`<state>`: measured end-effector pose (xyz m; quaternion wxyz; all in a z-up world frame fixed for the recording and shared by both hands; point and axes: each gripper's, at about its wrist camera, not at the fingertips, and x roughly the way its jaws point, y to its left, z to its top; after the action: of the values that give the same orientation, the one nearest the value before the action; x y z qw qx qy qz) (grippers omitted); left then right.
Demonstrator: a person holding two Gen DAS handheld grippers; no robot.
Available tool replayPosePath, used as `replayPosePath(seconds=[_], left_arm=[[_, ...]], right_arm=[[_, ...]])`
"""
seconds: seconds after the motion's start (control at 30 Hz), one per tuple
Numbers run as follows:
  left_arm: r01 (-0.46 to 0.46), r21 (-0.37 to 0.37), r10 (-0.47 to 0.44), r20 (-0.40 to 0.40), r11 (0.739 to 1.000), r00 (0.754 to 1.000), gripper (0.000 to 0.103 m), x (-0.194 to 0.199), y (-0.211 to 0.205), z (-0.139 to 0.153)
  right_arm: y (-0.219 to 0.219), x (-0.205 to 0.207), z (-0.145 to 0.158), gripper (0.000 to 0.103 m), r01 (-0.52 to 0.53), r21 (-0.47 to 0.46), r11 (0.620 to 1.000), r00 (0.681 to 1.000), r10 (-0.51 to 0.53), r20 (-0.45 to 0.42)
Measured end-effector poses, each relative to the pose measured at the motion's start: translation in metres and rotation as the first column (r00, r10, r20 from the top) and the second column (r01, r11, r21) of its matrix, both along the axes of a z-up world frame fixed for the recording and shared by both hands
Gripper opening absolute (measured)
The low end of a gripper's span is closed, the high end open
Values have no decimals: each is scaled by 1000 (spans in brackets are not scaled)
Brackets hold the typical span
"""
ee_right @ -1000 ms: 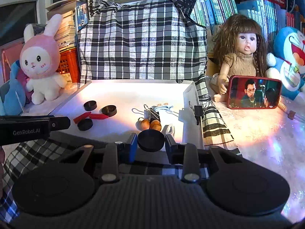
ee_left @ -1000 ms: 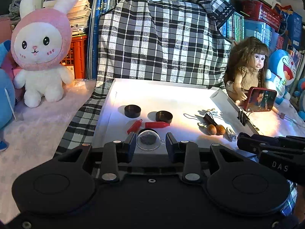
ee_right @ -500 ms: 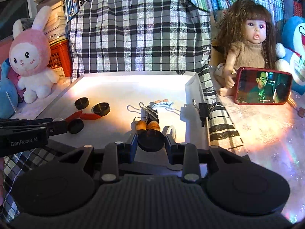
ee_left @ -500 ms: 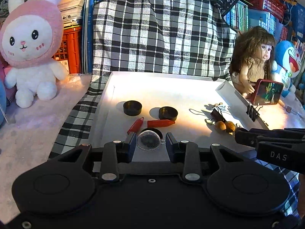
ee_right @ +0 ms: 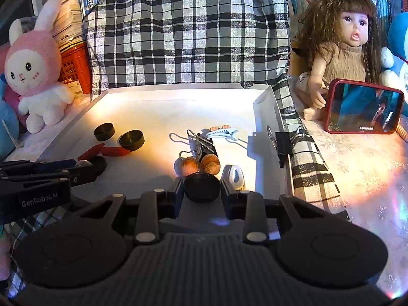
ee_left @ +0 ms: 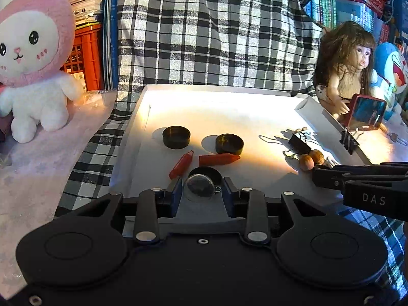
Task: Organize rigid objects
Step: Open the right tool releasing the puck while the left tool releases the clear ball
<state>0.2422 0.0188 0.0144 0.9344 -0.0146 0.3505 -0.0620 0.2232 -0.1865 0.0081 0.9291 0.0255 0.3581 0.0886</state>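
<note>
A white tray [ee_left: 142, 117] holds two black round caps [ee_left: 176, 137] [ee_left: 229, 143], two red crayons [ee_left: 218, 158] [ee_left: 181, 167], a third black cap [ee_left: 207, 173], a binder clip [ee_left: 298, 144] and two brown nuts [ee_left: 311, 160]. My left gripper [ee_left: 202, 190] is shut on a clear dome [ee_left: 199, 188] low over the tray's near edge. My right gripper [ee_right: 202, 186] is shut on a black round cap [ee_right: 202, 187] just before the nuts [ee_right: 200, 164]; it shows from the side in the left wrist view [ee_left: 357, 181].
A pink bunny plush [ee_left: 30, 63] stands left of the tray. A doll [ee_right: 341, 51] with a red-cased phone [ee_right: 364, 107] sits right. A checked cloth [ee_left: 204, 30] hangs behind. A binder clip [ee_right: 283, 144] grips the tray's right wall; a hair clip [ee_right: 221, 132] and white clip [ee_right: 236, 174] lie inside.
Both grippers have moved forward over the tray, each holding its object; the tray's contents look closer. Nothing on the tray has shifted.
</note>
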Motion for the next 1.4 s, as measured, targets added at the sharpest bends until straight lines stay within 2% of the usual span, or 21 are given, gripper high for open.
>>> replayPosePath(seconds=[0.47,0.6,0.7,0.77,0.8,0.83,0.87,0.97,1.03,1.17,1.23,1.4], left_arm=[[-26,0,26,15,1000,1000,33,18,-2,-5],[-15,27,14,23,1000,1000,33,17,-4,-7],[-15,28,14,24,999,1000,33,17,-5,-7],[-22,24,21,25,999,999,37,16,-5,-6],[-27,23,26,26,999,999,43,16,-5,-5],[-31,24,30,29,999,999,47,15,-4,-4],[-33,29,32,36,999,999,48,13,-5,-2],[-28,40,26,54,999,998,59,8,-6,3],[-29,44,25,72,999,997,67,3,-8,8],[-30,43,26,90,999,996,74,-6,-10,16],[-30,43,26,93,999,995,77,-12,-10,20],[-37,57,31,112,998,993,82,-33,-6,27]], right_arm=[[3,19,-2,37,34,-12,999,999,-34,14],[2,19,-3,37,35,-13,999,999,-35,19],[3,19,-2,41,36,-11,999,999,-36,20],[2,18,-2,41,41,-5,999,999,-41,22],[2,18,-2,43,43,0,999,999,-43,22],[1,17,-2,50,45,5,999,999,-45,22],[1,16,-2,54,48,9,999,999,-48,22],[-1,12,0,55,48,17,999,998,-49,32],[0,8,3,60,46,16,999,998,-47,41],[0,0,8,66,43,9,999,997,-43,63],[-1,-5,11,73,46,7,999,996,-46,76],[-6,-24,19,84,57,6,998,992,-58,114]])
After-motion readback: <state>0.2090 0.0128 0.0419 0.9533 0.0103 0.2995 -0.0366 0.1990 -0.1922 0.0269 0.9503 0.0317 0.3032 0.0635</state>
